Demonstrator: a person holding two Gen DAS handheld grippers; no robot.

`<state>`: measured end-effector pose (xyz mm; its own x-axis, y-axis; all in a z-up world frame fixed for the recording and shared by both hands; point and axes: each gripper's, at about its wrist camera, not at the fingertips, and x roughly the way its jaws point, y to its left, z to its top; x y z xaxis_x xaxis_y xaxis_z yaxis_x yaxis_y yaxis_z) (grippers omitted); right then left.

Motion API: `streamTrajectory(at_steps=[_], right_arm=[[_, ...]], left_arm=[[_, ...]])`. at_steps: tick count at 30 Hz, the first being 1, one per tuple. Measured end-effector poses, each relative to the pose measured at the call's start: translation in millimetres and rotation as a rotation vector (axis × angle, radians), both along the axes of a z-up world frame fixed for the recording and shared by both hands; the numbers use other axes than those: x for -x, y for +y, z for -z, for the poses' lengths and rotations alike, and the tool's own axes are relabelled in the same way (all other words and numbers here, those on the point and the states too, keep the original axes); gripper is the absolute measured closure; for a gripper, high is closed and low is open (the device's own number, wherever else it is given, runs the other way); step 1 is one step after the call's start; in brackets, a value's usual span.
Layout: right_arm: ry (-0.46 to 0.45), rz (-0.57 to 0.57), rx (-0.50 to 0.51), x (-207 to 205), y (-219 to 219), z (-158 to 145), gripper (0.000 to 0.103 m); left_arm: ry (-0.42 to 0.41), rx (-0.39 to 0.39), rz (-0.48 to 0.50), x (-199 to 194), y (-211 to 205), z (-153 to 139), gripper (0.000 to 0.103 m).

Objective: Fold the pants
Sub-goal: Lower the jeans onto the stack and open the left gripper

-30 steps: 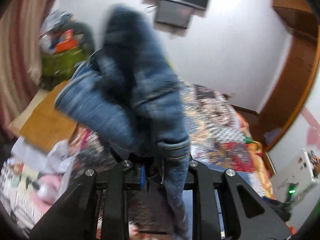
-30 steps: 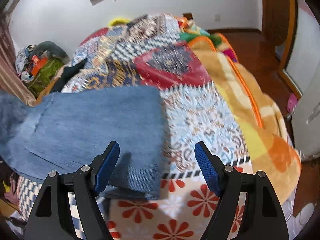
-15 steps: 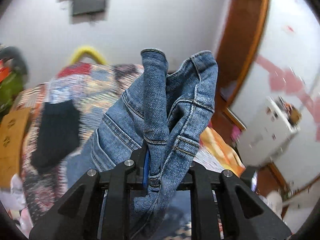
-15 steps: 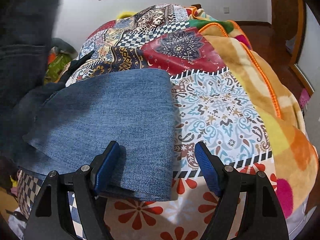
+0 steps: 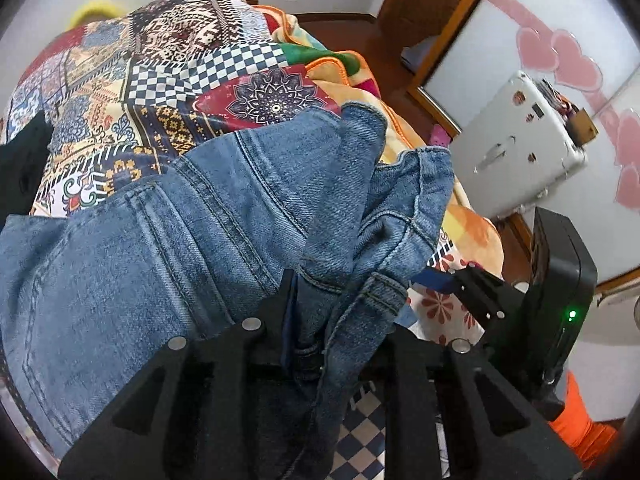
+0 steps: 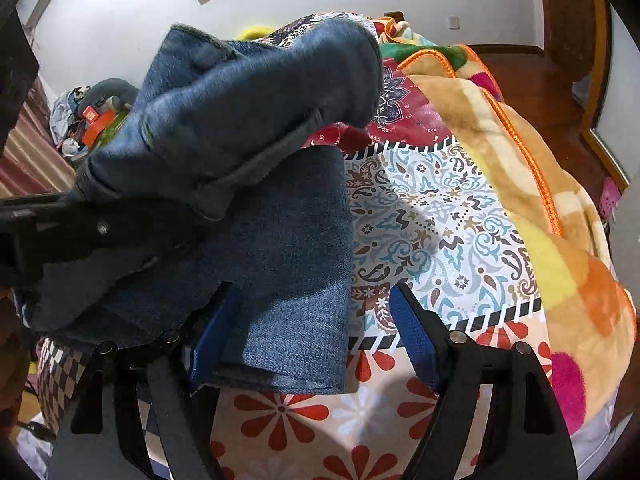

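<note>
The blue jeans (image 5: 192,232) lie on the patterned bedspread (image 5: 160,80). My left gripper (image 5: 324,308) pinches the bunched waistband between its fingers, and its jaws are opening slightly. In the right wrist view that waistband end (image 6: 248,100) hangs over the flat leg part (image 6: 296,264), carried by the left gripper (image 6: 76,232) coming in from the left. My right gripper (image 6: 312,340) stands open low over the hem end of the legs, its blue pads (image 6: 412,340) pressing on nothing. The right gripper (image 5: 476,292) also shows at the right of the left wrist view.
An orange and yellow blanket (image 6: 540,184) covers the bed's right side. A black garment (image 5: 24,160) lies at the left. Beyond the bed are a grey case (image 5: 516,156), a wooden door frame (image 5: 440,32) and a heap of things (image 6: 92,116) by the wall.
My left gripper swung the waistband across and down over the folded legs, tipping from facing the wall to facing the bed. The right gripper stayed in place, open.
</note>
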<state>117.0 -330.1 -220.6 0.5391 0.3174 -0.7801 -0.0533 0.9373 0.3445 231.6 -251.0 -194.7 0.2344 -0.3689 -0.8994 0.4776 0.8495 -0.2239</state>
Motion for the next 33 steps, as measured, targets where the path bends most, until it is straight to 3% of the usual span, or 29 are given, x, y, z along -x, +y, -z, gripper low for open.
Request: streamTrajectory(at_steps=[12, 17, 19, 21, 23, 29, 33], right_arm=[[-0.002, 0.008, 0.006, 4.4, 0.6, -2.3, 0.028], [-0.004, 0.006, 0.009, 5.0, 0.4, -2.9, 0.028], [-0.010, 0.008, 0.004, 6.8, -0.9, -4.7, 0.028], [-0.018, 0.011, 0.007, 9.2, -3.9, -7.9, 0.028], [-0.028, 0.023, 0.013, 11.2, -8.7, -11.8, 0.028], [-0.001, 0.026, 0.026, 19.3, -14.2, -9.4, 0.028], [-0.009, 0.019, 0.029, 26.3, -14.0, -13.7, 0.028]], left_arm=[[0.005, -0.059, 0.045, 5.0, -5.7, -2.9, 0.076], [-0.017, -0.085, 0.036, 15.6, 0.5, -23.8, 0.075], [-0.031, -0.090, 0.041, 17.2, 2.1, -31.8, 0.065], [-0.030, -0.041, 0.029, 15.5, 6.8, -38.6, 0.030], [-0.076, 0.025, -0.023, 10.4, 14.6, -50.0, 0.013], [-0.122, 0.031, -0.123, -19.6, 28.9, -66.4, 0.010], [-0.221, -0.114, -0.197, -43.0, 59.4, -71.0, 0.010]])
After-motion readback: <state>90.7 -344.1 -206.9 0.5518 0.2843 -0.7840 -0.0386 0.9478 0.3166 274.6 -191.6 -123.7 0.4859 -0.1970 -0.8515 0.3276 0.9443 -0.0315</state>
